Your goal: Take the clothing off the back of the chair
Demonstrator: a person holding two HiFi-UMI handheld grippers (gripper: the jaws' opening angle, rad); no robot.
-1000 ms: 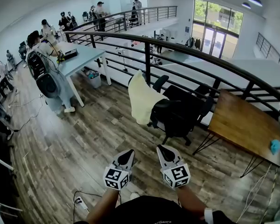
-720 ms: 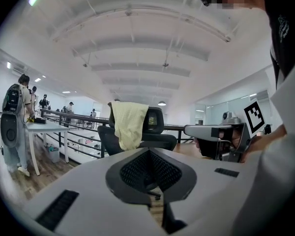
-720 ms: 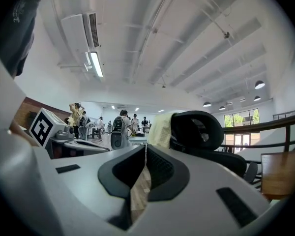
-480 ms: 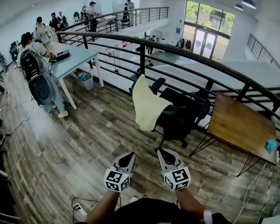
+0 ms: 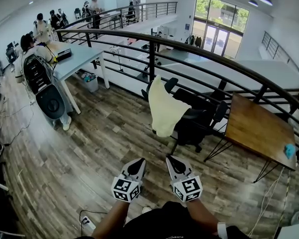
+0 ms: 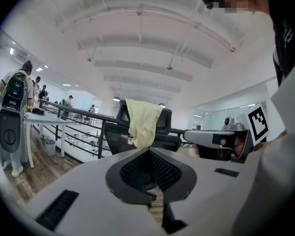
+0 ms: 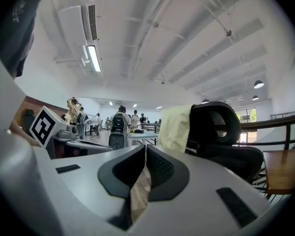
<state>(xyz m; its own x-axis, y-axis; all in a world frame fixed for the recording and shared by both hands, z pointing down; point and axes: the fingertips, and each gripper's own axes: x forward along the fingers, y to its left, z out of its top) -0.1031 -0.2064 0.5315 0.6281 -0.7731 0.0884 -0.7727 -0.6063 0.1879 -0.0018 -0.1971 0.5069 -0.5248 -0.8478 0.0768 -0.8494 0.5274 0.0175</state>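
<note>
My left gripper (image 5: 137, 164) and right gripper (image 5: 173, 162) are closed and empty, well short of the chair (image 5: 199, 123). The clothing (image 5: 164, 108) hangs untouched over its back, so nothing is done yet.

We wear a dark top (image 5: 157, 224) (a pale band (image 5: 222, 229) shows at the right wrist). The left gripper (image 5: 138, 162) and the right gripper (image 5: 171, 160) look alike: black tapered noses, each backed by a white cube (image 5: 125, 189) printed with black square markers. In both gripper views we see a smooth light-grey shell (image 6: 64, 181) around a black teardrop-shaped hollow. The hollow is lined with mesh-textured pads (image 6: 163, 170), and a dark rectangular slot (image 7: 238, 206) is sunk into the shell on either side.
</note>
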